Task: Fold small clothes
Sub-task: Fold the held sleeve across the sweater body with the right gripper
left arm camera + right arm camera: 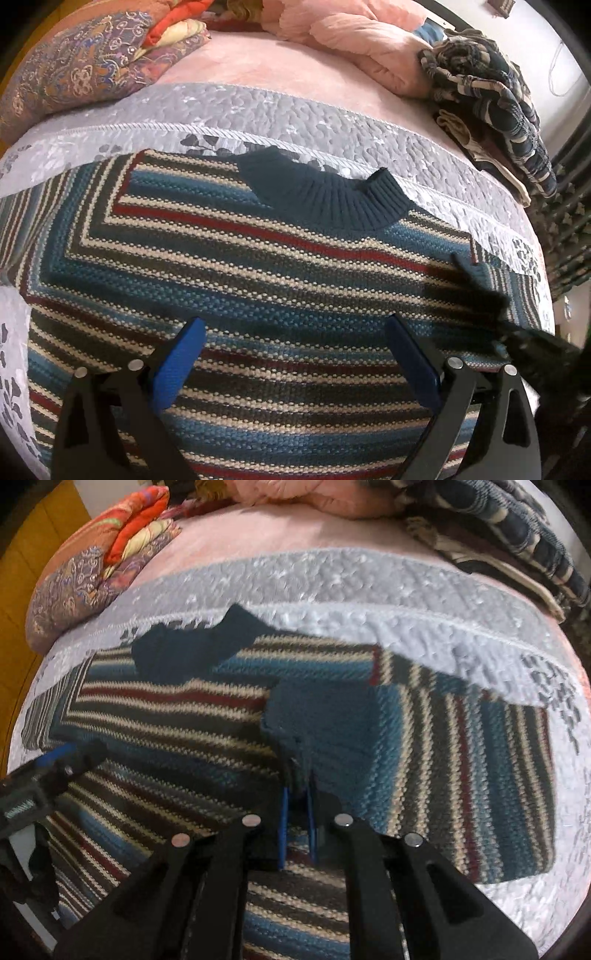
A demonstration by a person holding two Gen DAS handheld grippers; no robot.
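Folded only the right sleeve cuff (314, 716) across the striped knit sweater (258, 280), pinched in right gripper (297, 794) fingers; left gripper (295, 354) fingers spread wide, empty; remainder unfolded.

Sweater (258, 280): blue, red, cream and dark stripes, dark teal collar (332, 195). Bedspread (258, 110): grey. Fingers (181, 358): blue.

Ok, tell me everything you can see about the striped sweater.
The striped sweater is a chunky knit in teal, cream, dark and red bands with a ribbed dark-teal collar. It lies flat on a pale quilted bedspread, one sleeve folded across its body. The right gripper pinches that sleeve's cuff; the left gripper hovers open above.
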